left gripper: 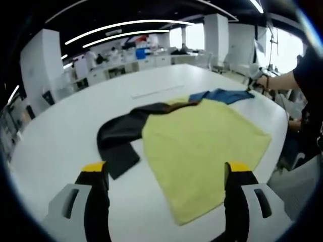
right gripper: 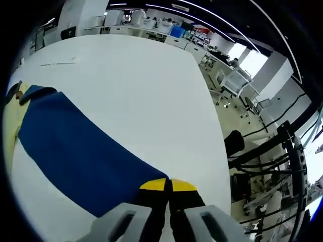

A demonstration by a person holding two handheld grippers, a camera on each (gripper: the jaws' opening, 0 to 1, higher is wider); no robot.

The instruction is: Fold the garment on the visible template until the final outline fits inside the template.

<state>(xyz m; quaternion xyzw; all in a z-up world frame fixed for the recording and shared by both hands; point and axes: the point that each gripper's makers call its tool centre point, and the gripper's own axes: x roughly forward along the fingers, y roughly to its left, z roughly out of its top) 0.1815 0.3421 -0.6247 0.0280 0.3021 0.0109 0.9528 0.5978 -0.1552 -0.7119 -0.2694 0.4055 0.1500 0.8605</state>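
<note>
Now my left gripper (left gripper: 166, 174) hangs wide open over the garment (left gripper: 199, 143), spread on the white table (left gripper: 60, 136) toward twelve o'clock. My right gripper (right gripper: 168, 187) is pinched onto its blue sleeve (right gripper: 75, 156), running to ten o'clock. I judge the sleeve fold underway; next, carry it inward across the yellow body.

white desks (left gripper: 146, 63) and pillar (left gripper: 216, 31) beyond table; black office chair (right gripper: 233, 142) beside table edge.
</note>
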